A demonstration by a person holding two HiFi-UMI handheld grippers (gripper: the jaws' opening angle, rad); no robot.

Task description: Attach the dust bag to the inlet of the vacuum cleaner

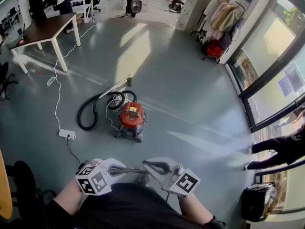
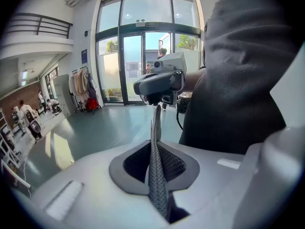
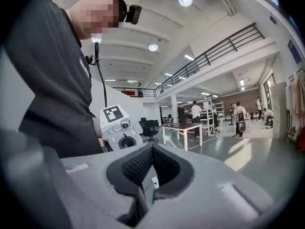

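Observation:
The vacuum cleaner (image 1: pixel 131 117), a red and black canister, stands on the grey floor a few steps in front of me. Its black hose (image 1: pixel 88 111) curls to its left and a metal wand (image 1: pixel 116 86) lies behind it. No dust bag shows in any view. I hold both grippers close to my body, well short of the vacuum, with their tips pointing at each other. My left gripper (image 1: pixel 138 170) (image 2: pixel 156 109) is shut with nothing between its pads. The right gripper (image 1: pixel 151 165) (image 3: pixel 152 149) is shut and empty too.
A white power strip (image 1: pixel 66 134) and its cable lie left of the vacuum. A table (image 1: pixel 45 27) stands far left and a coat rack (image 1: pixel 221 20) far right by the glass wall. At the right are another person's sleeve (image 1: pixel 281 149) and a dark bag (image 1: pixel 257 200).

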